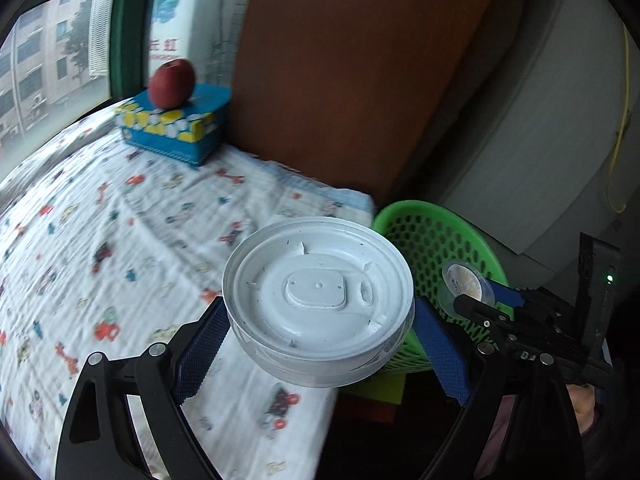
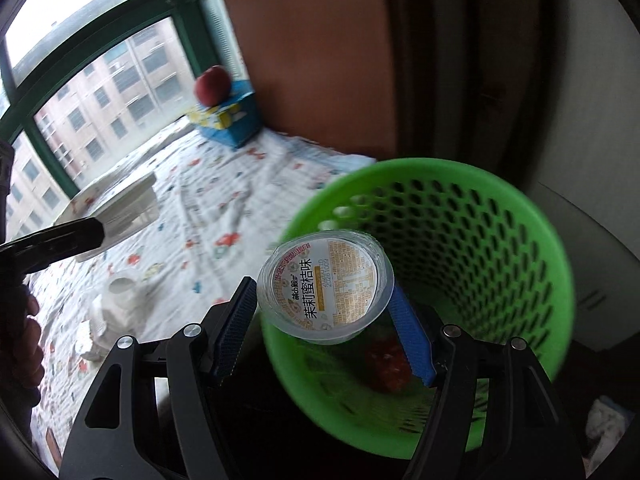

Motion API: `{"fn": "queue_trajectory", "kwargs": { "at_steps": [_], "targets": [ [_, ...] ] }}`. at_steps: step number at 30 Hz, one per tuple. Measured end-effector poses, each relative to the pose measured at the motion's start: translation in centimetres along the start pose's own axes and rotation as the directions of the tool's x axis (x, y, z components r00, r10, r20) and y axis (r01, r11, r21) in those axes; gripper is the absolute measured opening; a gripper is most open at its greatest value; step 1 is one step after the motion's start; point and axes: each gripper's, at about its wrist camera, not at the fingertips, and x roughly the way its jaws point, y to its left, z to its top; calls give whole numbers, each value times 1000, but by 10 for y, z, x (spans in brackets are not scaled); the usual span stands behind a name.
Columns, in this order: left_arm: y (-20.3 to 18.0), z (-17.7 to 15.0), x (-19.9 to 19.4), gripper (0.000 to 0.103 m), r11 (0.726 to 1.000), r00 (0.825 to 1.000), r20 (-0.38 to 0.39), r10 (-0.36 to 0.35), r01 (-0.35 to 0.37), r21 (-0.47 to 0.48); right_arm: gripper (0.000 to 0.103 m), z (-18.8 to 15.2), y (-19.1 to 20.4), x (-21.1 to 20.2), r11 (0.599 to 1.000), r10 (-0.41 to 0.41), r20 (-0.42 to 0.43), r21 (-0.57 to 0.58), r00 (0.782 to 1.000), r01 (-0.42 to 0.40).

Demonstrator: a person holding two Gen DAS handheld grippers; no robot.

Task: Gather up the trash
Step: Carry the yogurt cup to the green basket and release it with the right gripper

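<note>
- Basket (image 2: 460,216): green, beside the bed (image 1: 100,240), some trash already inside.
- Lid (image 1: 318,300): clamped in the left gripper (image 1: 320,344), not yet over the basket.
- Cup (image 2: 326,286): gripped by the right gripper (image 2: 324,328) above the rim; I judge release comes next.

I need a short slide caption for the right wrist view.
Right gripper holds a sealed jelly cup over the green basket.

Matt white plastic lid (image 1: 318,304), perforated glossy green plastic basket (image 2: 460,216), printed cloth (image 1: 100,220)
</note>
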Motion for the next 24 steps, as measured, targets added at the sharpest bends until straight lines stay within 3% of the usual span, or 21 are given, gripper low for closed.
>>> {"fn": "queue_trajectory", "kwargs": {
  "at_steps": [9,12,24],
  "targets": [
    [-37,11,20,88,998,999,-28,-31,33,62,68,-4,-45,-5,996,-43,-7,75,999,43],
    [-48,14,28,88,996,998,-41,-40,43,80,74,-5,-56,-9,994,-51,3,95,999,51],
    [-95,21,63,88,992,994,-96,-51,62,108,74,-15,-86,-45,986,-91,73,147,993,80]
  ]
}}
